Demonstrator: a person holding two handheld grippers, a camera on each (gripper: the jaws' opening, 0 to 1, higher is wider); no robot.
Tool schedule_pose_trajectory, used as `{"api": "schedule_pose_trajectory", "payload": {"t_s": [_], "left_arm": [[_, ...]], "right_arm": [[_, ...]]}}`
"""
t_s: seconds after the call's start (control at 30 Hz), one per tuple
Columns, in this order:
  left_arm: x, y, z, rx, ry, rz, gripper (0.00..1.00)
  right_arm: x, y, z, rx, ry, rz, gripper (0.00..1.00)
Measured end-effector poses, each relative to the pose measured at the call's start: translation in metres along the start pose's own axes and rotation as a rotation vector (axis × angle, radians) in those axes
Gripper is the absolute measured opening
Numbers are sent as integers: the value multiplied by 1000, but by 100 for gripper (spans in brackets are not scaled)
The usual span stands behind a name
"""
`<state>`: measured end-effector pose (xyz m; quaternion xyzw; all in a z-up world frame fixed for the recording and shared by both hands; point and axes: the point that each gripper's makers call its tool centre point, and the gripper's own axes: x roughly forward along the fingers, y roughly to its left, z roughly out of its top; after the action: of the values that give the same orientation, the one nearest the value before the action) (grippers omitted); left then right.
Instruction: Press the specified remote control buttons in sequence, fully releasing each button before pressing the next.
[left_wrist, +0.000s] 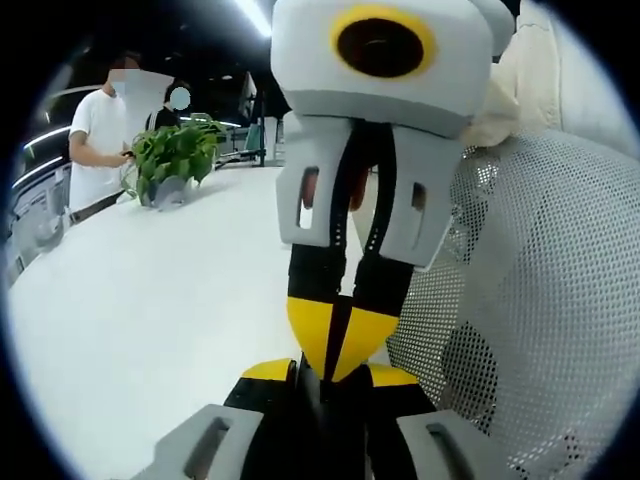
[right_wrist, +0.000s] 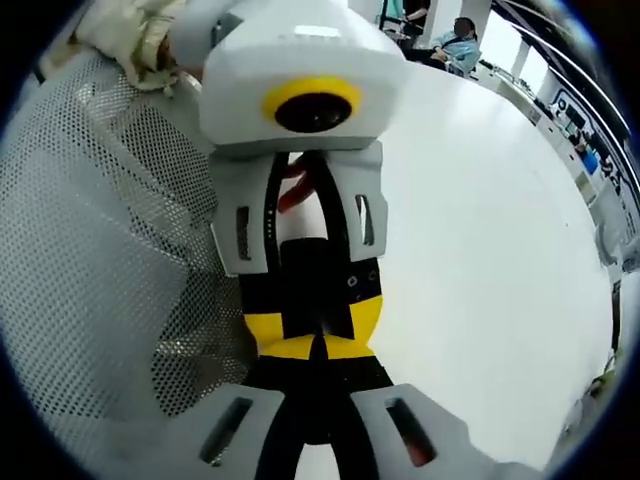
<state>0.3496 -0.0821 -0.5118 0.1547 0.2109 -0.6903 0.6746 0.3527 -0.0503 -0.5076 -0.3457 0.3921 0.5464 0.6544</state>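
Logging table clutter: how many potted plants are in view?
1. The potted plant stands at the far edge of the white table, beside a person in a white shirt, in the left gripper view. More may be hidden behind the right tool.

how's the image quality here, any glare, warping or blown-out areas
Left gripper view: the white table is nearly blown out, a ceiling light strip glares, and fisheye bends the mesh chair back. Right gripper view: the table is washed out too, and the left gripper looms large.
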Motion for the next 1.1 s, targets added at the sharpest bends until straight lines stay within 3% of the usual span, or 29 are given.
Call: {"api": "schedule_pose_trajectory", "payload": {"t_s": [0.2,0.27,0.4,0.77,0.9,1.0,1.1], "left_arm": [[0,0,0,1,-1,-1,27],[0,0,0,1,-2,0,27],[0,-1,0,-1,-6,0,27],[0,0,1,-14,-17,-1,27],[0,0,1,-12,-14,-1,27],[0,1,1,-9,-12,0,27],[0,1,1,-8,-9,0,27]], "right_arm": [[2,2,2,-45,9,-13,0],[2,2,2,-101,21,-28,0],[4,4,3,-124,68,-44,0],[3,0,2,-20,61,-16,0],[2,0,1,4,20,-26,0],[1,1,2,-16,-3,-31,0],[3,1,4,-62,21,-28,0]]}}
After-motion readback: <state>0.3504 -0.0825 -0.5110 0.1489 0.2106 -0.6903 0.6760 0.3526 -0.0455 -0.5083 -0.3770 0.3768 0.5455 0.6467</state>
